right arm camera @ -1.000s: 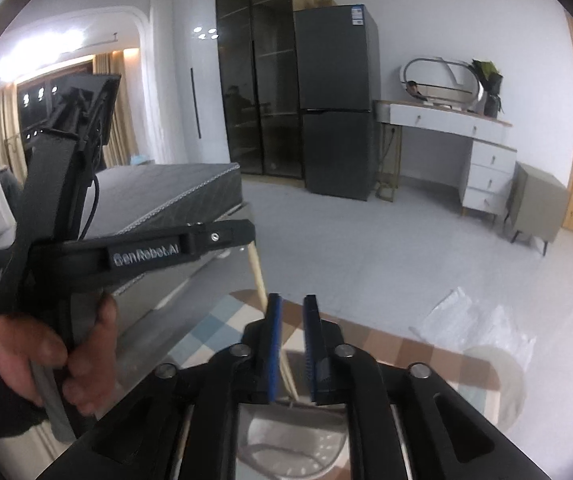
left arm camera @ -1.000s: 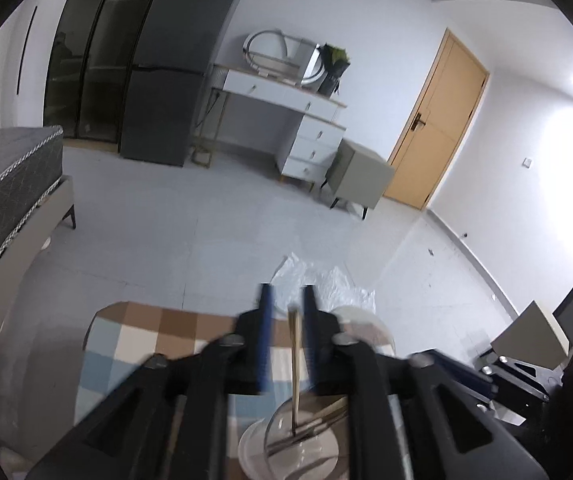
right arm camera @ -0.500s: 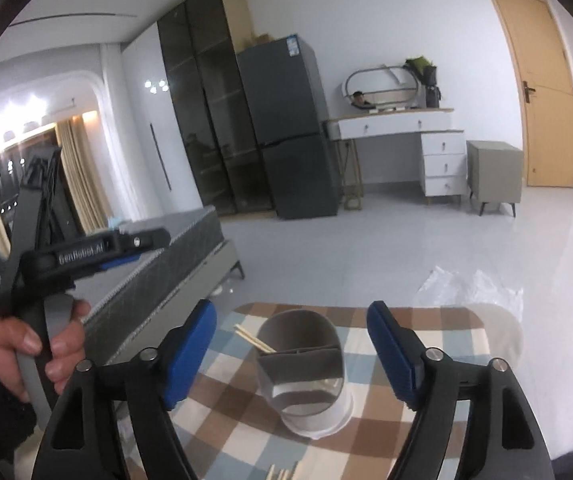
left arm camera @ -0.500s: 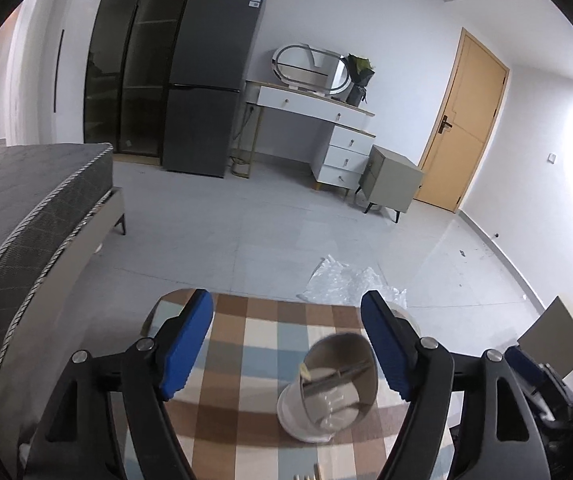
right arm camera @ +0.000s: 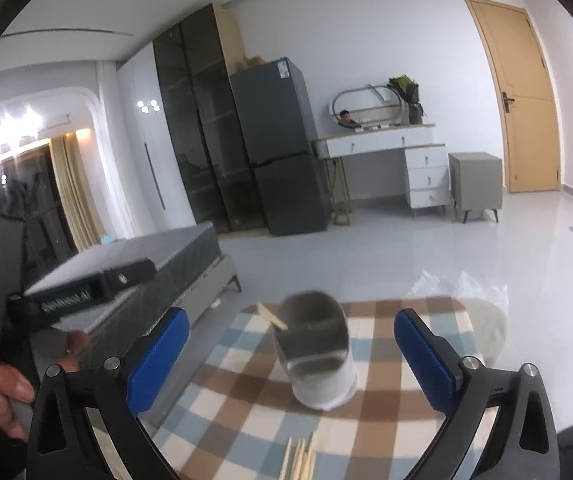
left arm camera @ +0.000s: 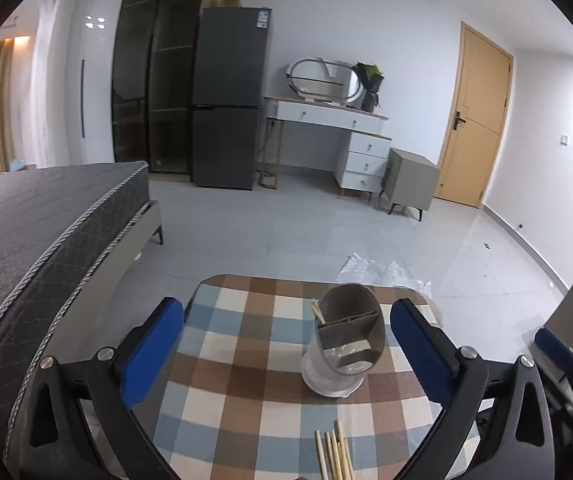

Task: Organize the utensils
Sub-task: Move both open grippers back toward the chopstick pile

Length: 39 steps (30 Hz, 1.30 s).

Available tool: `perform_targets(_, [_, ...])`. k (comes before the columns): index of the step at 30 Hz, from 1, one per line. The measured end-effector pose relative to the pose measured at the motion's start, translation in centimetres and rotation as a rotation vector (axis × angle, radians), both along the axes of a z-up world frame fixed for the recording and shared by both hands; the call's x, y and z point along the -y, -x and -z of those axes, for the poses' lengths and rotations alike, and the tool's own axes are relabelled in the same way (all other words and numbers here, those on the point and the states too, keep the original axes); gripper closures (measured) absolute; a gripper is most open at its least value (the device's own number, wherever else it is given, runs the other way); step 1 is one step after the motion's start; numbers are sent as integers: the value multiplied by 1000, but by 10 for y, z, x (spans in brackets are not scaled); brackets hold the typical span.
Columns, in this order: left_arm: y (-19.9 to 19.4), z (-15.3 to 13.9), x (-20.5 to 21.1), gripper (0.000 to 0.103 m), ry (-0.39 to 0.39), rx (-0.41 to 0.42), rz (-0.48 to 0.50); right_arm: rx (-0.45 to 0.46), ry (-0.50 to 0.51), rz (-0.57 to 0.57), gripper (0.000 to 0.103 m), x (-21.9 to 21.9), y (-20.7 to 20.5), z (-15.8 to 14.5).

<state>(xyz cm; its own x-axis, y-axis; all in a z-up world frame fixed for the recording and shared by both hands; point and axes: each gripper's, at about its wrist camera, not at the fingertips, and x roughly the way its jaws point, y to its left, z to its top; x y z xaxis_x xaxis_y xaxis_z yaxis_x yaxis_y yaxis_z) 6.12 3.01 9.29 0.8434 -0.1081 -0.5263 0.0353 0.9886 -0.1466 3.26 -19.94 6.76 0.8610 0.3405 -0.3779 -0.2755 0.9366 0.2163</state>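
Left gripper (left arm camera: 286,334): jaws just swung wide apart, nothing between the pads.
Right gripper (right arm camera: 291,344): jaws likewise just opened wide, holding nothing.
Loose chopsticks (left arm camera: 332,454): a bundle flat on the checked counter (left arm camera: 226,360), nearest edge.
Utensil holder (left arm camera: 344,340): upright mid-counter, chopsticks in holder (left arm camera: 317,314) poking from its left compartment.
Beyond: bed (left arm camera: 46,224) left, fridge (left arm camera: 228,96) at the wall.

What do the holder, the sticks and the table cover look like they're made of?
Holder: probably plastic, matte grey upper over a glossy white base. Sticks: pale tan, thin and straight, likely bamboo or wood chopsticks. Cover: checked brown, blue and cream, with a glossy sheen, so possibly vinyl or glass-topped cloth; unclear.
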Motion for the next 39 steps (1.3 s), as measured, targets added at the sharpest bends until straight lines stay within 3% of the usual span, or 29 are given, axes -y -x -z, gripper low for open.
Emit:
perform_targets(8, [18, 21, -2, 2, -3, 17, -15, 50, 21, 35, 0, -3, 39, 18])
perform_targets(12, [31, 34, 1, 2, -26, 37, -19, 134, 123, 22, 0, -18, 59, 30])
perform_targets(20, [32, 69, -8, 2, 7, 19, -64, -19, 85, -5, 0, -19, 53, 74])
perform_targets(26, [21, 102, -6, 2, 23, -97, -53, -97, 68, -5, 0, -12, 48, 94])
perform_targets(32, [17, 137, 2, 2, -53, -166, -47, -174, 135, -4, 0, -17, 37, 115])
perform_targets(36, [9, 158, -8, 2, 3, -277, -52, -229, 174, -26, 0, -26, 29, 129])
perform_targets(39, [2, 162, -13, 2, 25, -315, -60, -279, 192, -24, 1, -31, 19, 141])
